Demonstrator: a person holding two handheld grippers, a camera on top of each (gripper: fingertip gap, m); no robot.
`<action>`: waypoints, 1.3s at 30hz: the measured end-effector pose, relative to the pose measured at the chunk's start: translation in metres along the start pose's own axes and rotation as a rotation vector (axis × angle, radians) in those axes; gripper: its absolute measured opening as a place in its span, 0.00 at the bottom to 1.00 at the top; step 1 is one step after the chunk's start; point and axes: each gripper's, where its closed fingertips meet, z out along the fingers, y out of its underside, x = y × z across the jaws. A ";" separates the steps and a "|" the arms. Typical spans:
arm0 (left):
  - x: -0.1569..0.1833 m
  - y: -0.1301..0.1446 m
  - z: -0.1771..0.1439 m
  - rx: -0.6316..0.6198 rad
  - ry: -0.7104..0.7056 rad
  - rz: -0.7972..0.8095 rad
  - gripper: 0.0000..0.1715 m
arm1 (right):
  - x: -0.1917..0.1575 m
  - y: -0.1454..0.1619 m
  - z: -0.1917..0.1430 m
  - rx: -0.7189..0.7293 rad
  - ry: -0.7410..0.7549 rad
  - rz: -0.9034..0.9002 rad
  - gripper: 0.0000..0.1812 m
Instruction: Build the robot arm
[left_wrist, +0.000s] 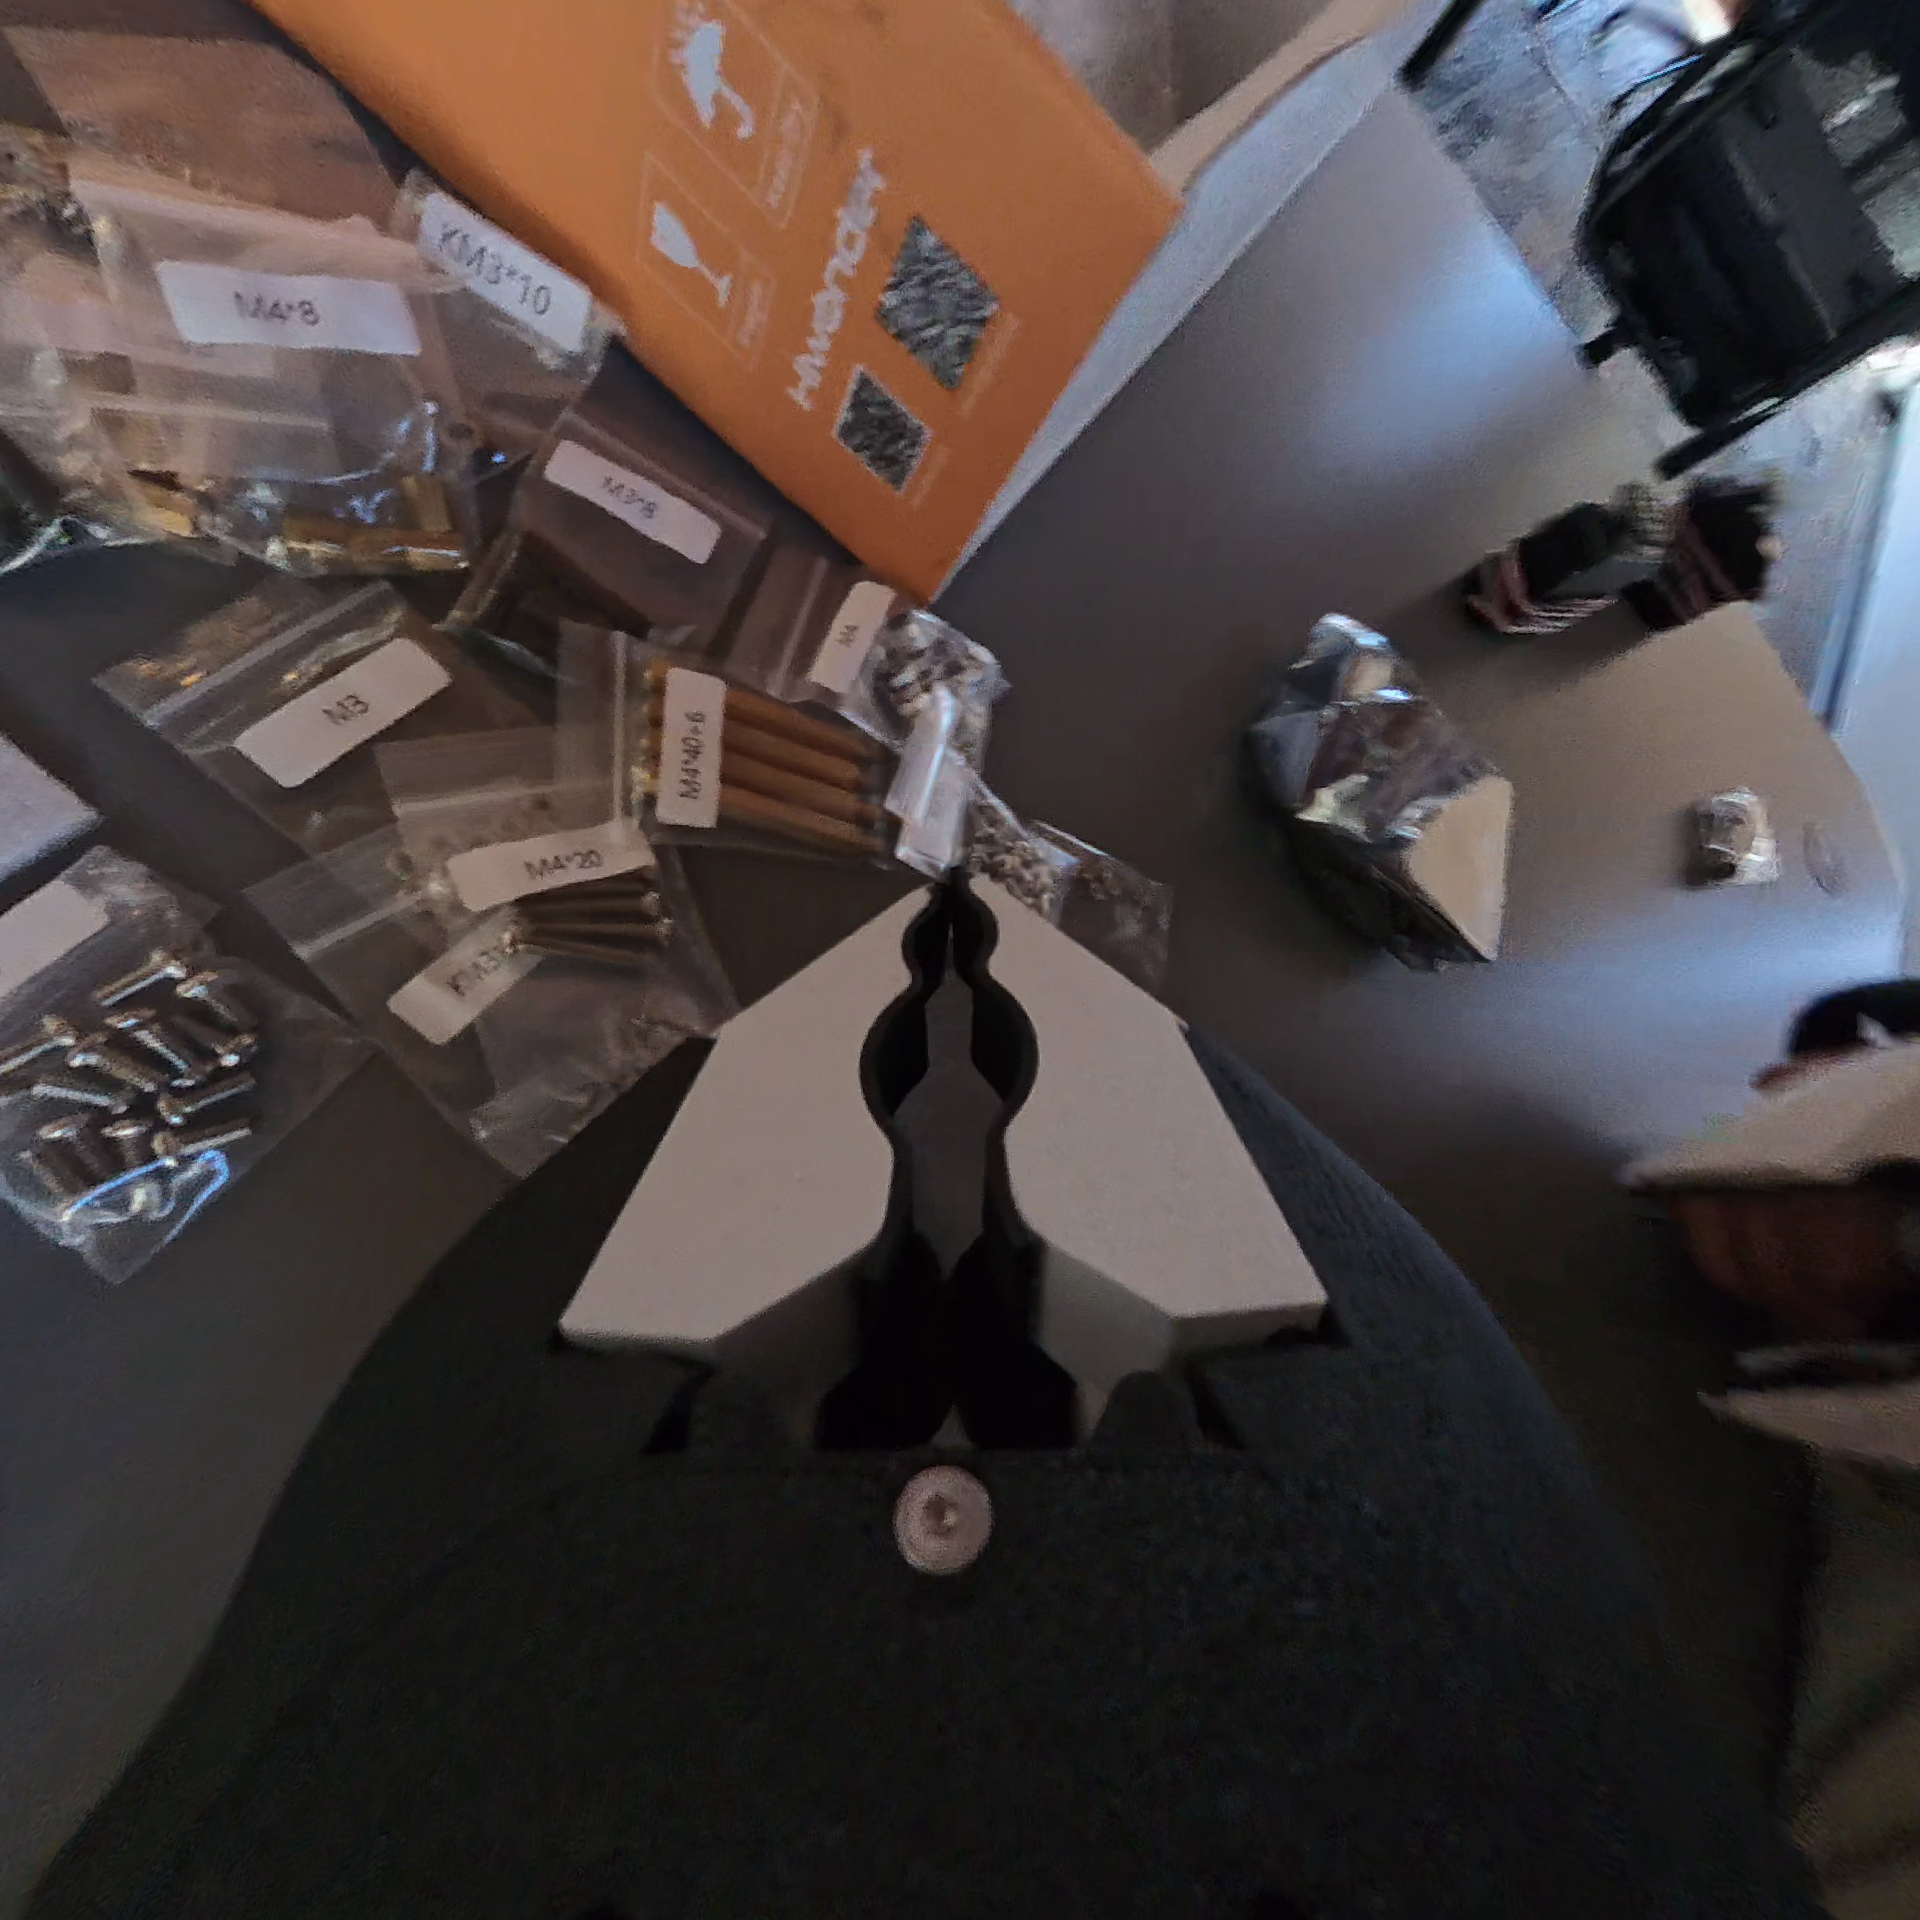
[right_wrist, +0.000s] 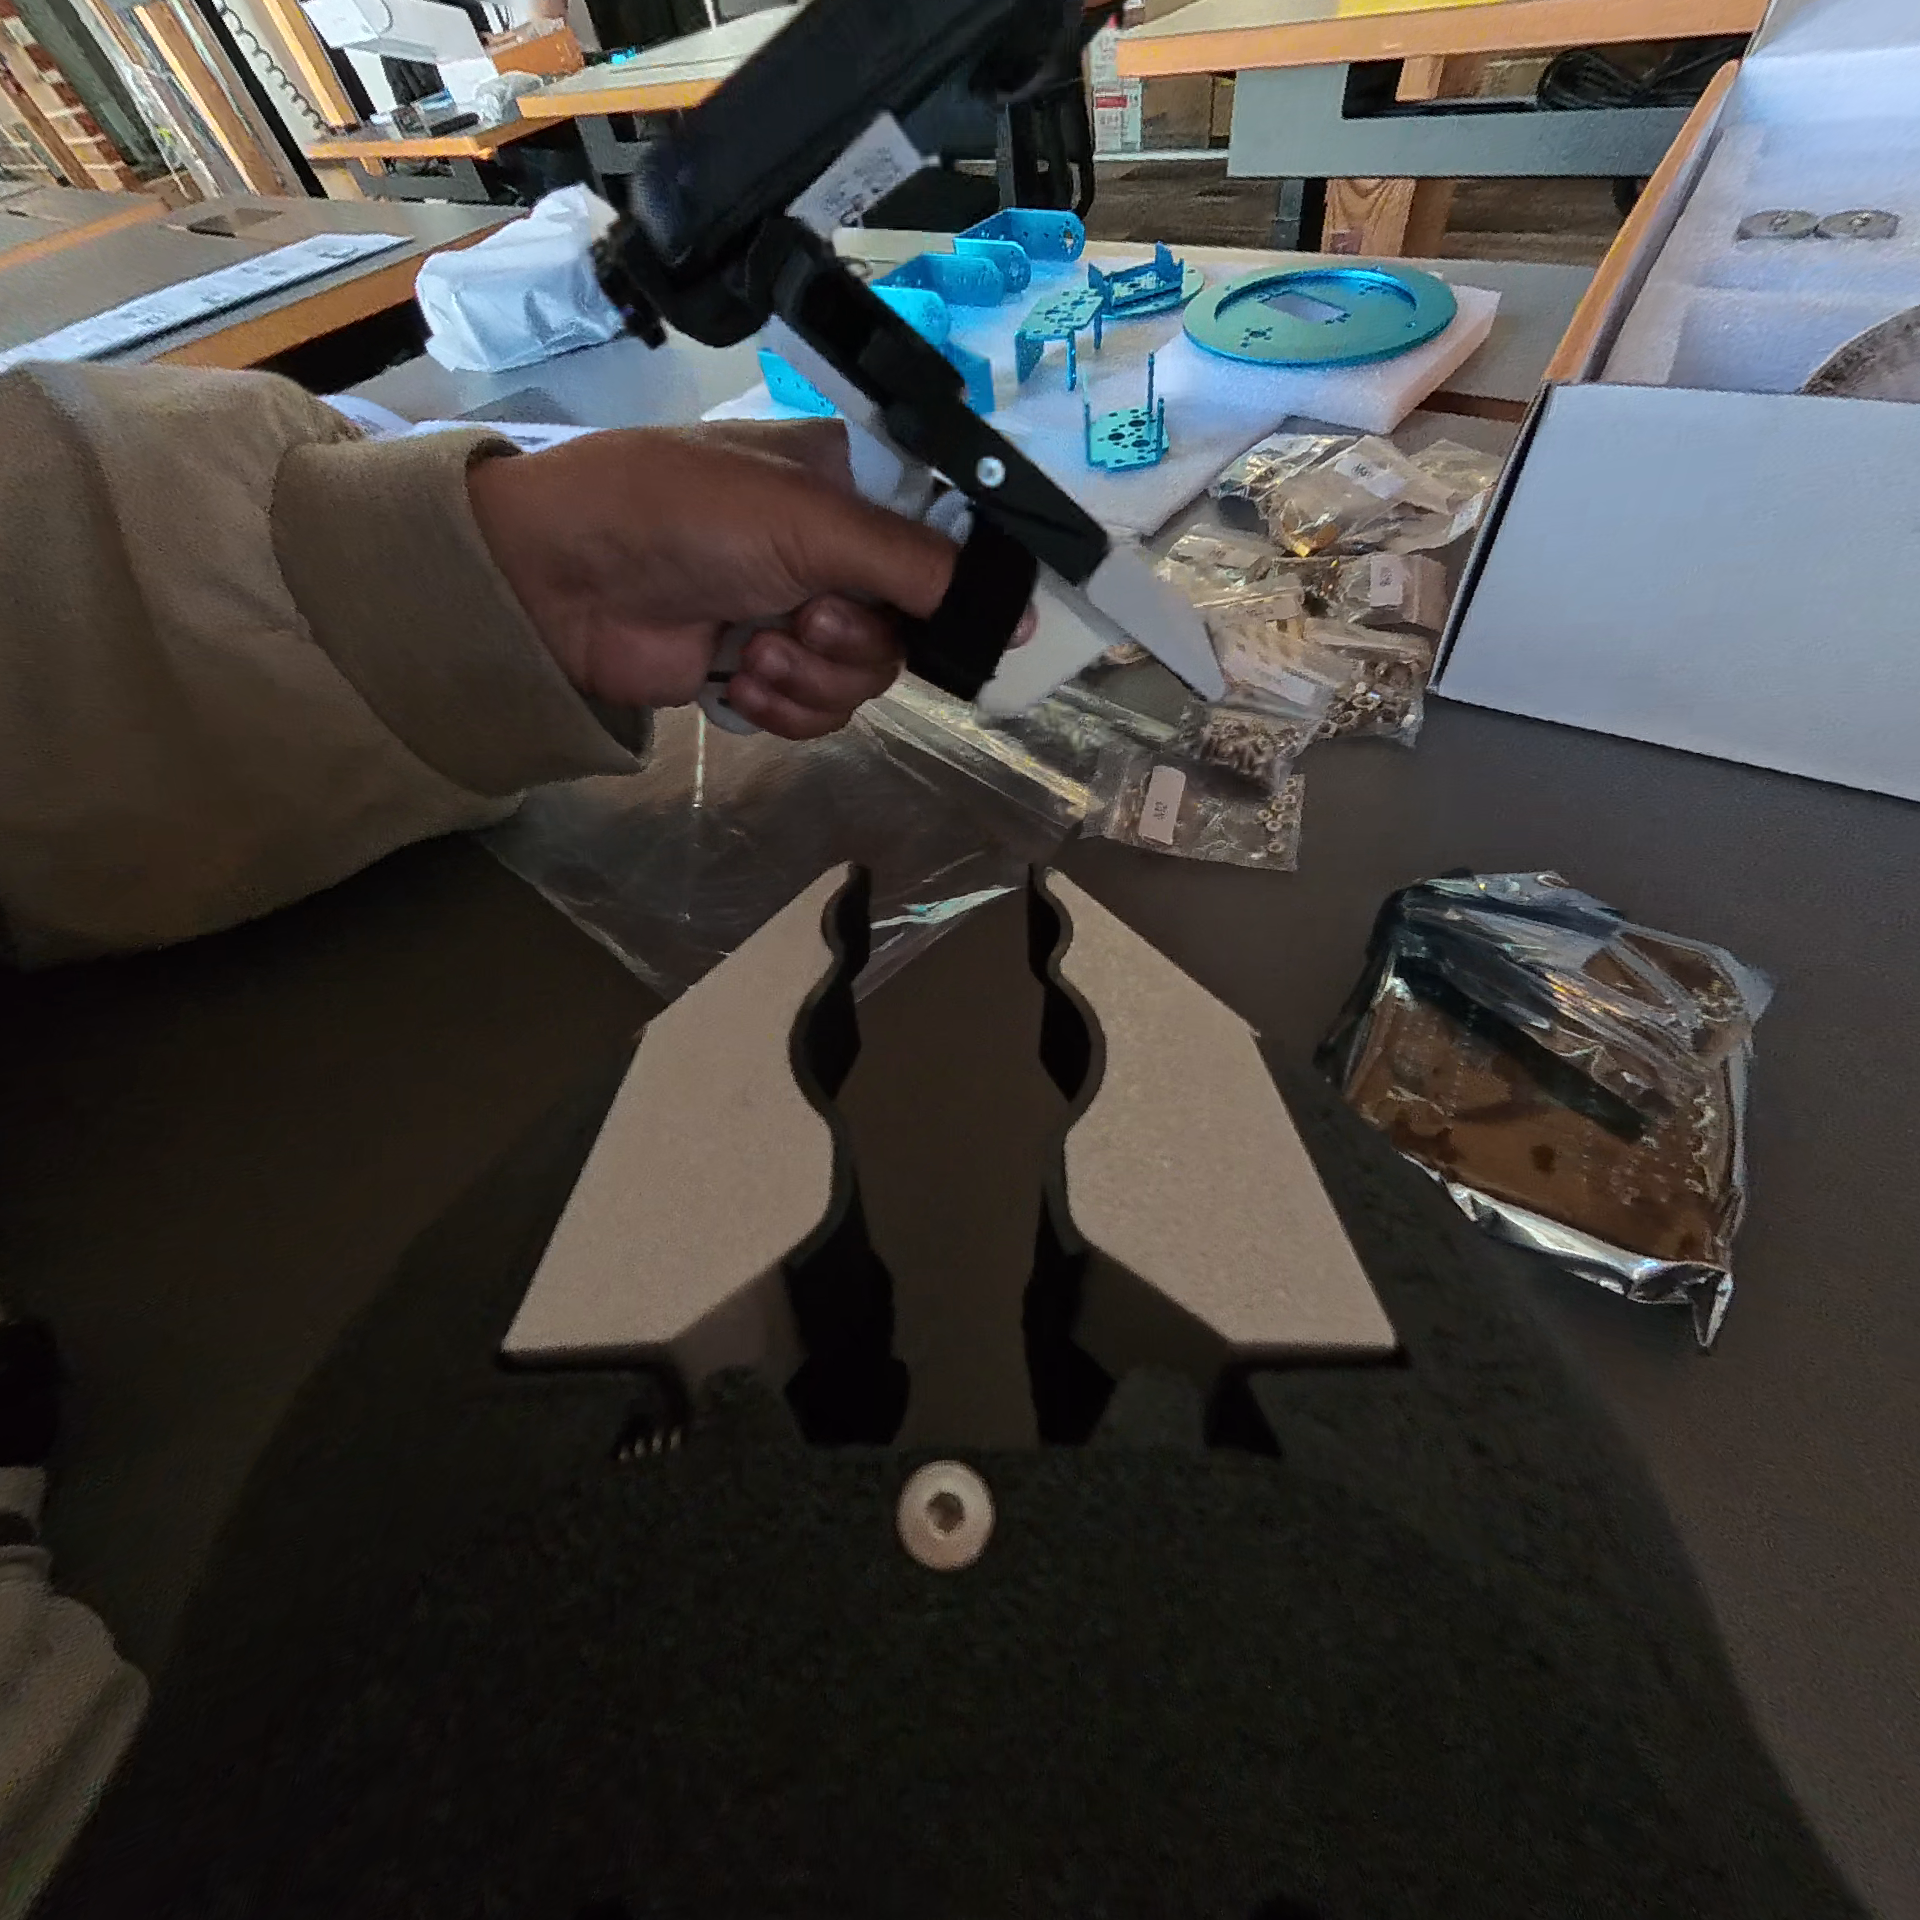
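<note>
My left gripper (left_wrist: 951, 883) is shut, its tips pinching the edge of a small clear bag of screws (left_wrist: 940, 769) on the dark table. It also shows in the right wrist view (right_wrist: 1210, 686), held by a person's hand (right_wrist: 707, 582), tips down on that bag (right_wrist: 1247, 738). Several labelled clear bags of screws and brass standoffs (left_wrist: 343, 717) lie to its left. My right gripper (right_wrist: 948, 883) is open and empty, hovering over the edge of a large clear plastic bag (right_wrist: 727, 831).
A silver antistatic bag holding a circuit board (right_wrist: 1538, 1101) lies right of my right gripper and shows in the left wrist view (left_wrist: 1382, 790). An orange box (left_wrist: 727, 260) and a white box (right_wrist: 1683, 582) border the bags. Blue metal brackets (right_wrist: 1122, 426) lie on white foam behind. Left tips to right tips: about 15 centimetres.
</note>
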 end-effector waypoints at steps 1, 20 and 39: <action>0.005 0.000 -0.006 0.019 0.023 0.006 0.00 | 0.000 0.000 0.000 -0.002 0.000 0.004 0.16; -0.016 0.129 -0.306 0.449 -0.142 0.204 0.00 | -0.090 -0.032 0.044 -0.050 -0.434 -0.173 0.32; 0.034 0.115 -0.255 0.194 0.563 0.579 0.00 | -0.176 -0.057 0.103 -0.193 -1.185 -0.067 0.03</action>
